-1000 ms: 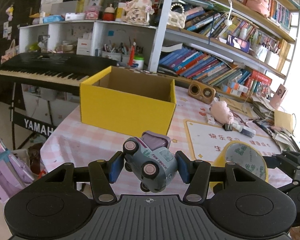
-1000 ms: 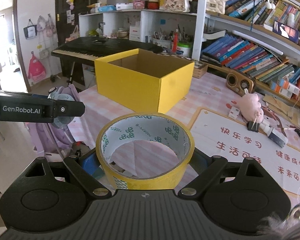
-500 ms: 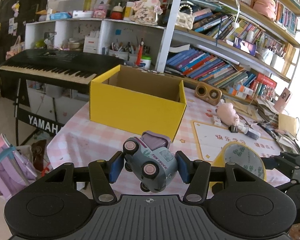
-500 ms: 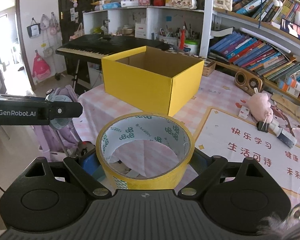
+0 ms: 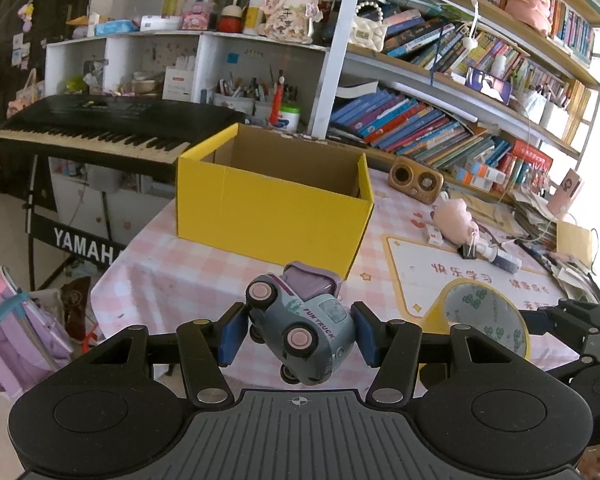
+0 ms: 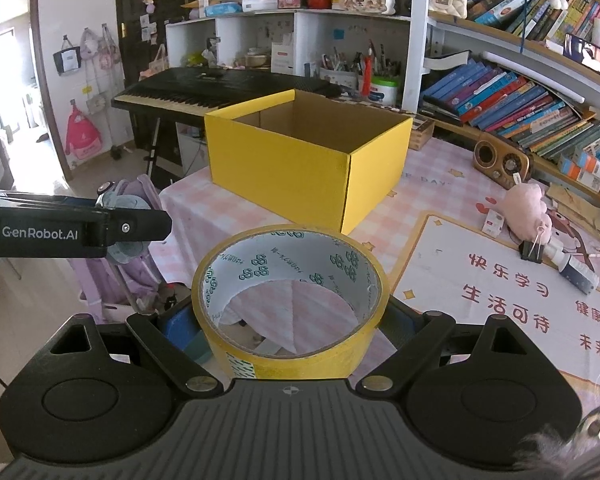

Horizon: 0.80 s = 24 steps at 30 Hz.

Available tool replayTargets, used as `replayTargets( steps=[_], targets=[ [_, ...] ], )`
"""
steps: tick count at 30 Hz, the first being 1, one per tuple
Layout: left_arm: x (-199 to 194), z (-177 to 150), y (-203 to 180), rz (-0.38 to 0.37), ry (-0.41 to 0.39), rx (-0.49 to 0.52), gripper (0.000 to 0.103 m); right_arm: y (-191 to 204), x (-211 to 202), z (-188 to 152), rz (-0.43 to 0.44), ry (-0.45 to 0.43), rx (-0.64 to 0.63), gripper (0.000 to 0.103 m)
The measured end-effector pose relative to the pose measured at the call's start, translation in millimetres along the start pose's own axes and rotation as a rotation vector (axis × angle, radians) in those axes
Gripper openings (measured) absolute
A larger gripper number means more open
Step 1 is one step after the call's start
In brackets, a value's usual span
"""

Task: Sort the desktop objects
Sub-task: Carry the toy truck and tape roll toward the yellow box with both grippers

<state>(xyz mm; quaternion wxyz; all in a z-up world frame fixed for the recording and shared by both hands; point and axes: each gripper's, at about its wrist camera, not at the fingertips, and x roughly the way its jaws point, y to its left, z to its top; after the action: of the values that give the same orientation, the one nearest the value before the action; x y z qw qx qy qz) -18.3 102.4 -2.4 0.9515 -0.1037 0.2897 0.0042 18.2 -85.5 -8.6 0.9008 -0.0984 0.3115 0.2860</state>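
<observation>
My left gripper (image 5: 298,336) is shut on a small grey-blue toy truck (image 5: 306,330) with pink wheels, held tilted in the air above the near table edge. My right gripper (image 6: 292,320) is shut on a wide roll of yellow tape (image 6: 290,300), its blue pads pressing the roll's sides. The tape roll (image 5: 486,320) also shows at the right of the left wrist view. An open yellow cardboard box (image 5: 272,196) stands on the pink checked tablecloth ahead of both grippers; the part of its inside that shows is bare. The left gripper's arm (image 6: 72,228) crosses the left of the right wrist view.
A pink plush toy (image 6: 526,210), a binder clip (image 6: 532,248), a small bottle (image 6: 576,270) and a wooden radio (image 6: 500,162) lie to the right on a printed desk mat (image 6: 500,292). Bookshelves line the back. A keyboard (image 5: 88,124) and purple backpack (image 5: 16,328) stand off the table's left.
Both views have shifted slightly, so the yellow box sits a little further right and nearer in frame. Both grips are unchanged.
</observation>
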Motion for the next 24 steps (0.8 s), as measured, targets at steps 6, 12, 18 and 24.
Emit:
replayTargets(
  steps=[6,12,18,24],
  targets=[
    [2,0,1,0.0,0.002,-0.005,0.056,0,2,1,0.006,0.007,-0.002,0.091],
    [8,3,-1,-0.005,0.0,-0.005,0.056,-2,6,3,0.013,0.009,-0.009,0.091],
    [15,10,-2,0.0,-0.006,-0.008,0.056,-5,9,5,0.008,0.004,-0.007,0.091],
    [26,27,0,0.005,-0.022,-0.01,0.056,-16,20,18,0.006,-0.008,-0.01,0.091]
  ],
)
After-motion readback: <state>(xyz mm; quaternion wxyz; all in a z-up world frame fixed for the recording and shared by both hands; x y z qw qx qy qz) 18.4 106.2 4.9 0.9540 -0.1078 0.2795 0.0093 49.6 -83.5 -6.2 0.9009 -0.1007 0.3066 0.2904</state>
